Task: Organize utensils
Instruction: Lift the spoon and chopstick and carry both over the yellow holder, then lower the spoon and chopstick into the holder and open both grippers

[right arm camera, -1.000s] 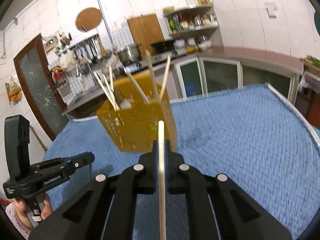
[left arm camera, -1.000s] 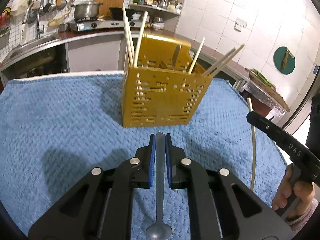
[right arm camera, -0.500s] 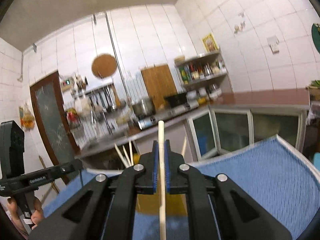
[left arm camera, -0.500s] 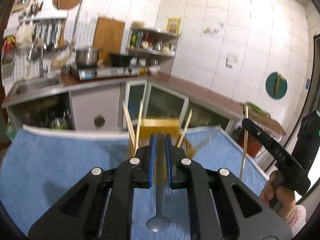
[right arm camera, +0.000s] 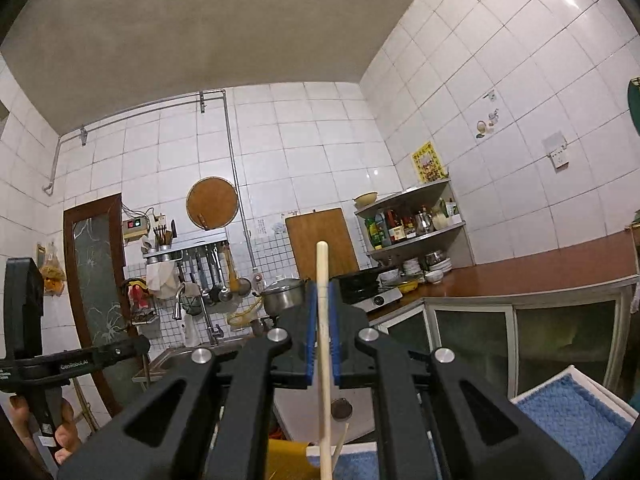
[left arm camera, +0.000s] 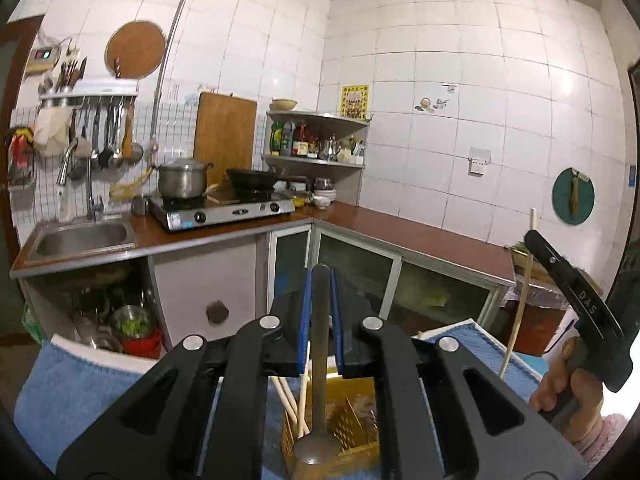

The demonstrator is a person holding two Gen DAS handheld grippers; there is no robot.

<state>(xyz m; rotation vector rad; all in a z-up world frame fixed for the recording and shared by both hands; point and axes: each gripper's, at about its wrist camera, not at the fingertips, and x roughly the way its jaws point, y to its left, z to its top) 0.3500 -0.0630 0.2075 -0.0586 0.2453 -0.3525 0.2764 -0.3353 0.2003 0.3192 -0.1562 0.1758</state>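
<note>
**Both grippers loaded, lifted clear above the yellow holder**

You have open air ahead of both grippers: past the far edge of the blue towel (left arm camera: pixel 72 384) there is a gap, then the counter (left arm camera: pixel 400 232) that runs along the two tiled walls and turns at the corner. From the right wrist view the towel's white-edged corner (right arm camera: pixel 576 396) sits low on the right, with only cabinets and wall beyond it.

Your left gripper (left arm camera: pixel 320 316) is clamped almost fully closed on one metal spoon (left arm camera: pixel 318 392); the handle runs up between the blue pads and the bowl hangs nearest the camera. Directly under it, low in the left wrist view, stands the yellow holder (left arm camera: pixel 348 424) on the towel, with at least two chopsticks (left arm camera: pixel 298 408) leaning in its left part. The gripper does not touch the holder.

Your right gripper (right arm camera: pixel 323 328) is likewise closed nearly tight on one chopstick (right arm camera: pixel 325 360), which stands upright, its tip rising above the pads. In the left wrist view that same chopstick (left arm camera: pixel 520 300) shows at the right, above the towel's edge, held apart from the holder. A slice of the yellow holder (right arm camera: pixel 286 458) shows below it in the right wrist view.
</note>
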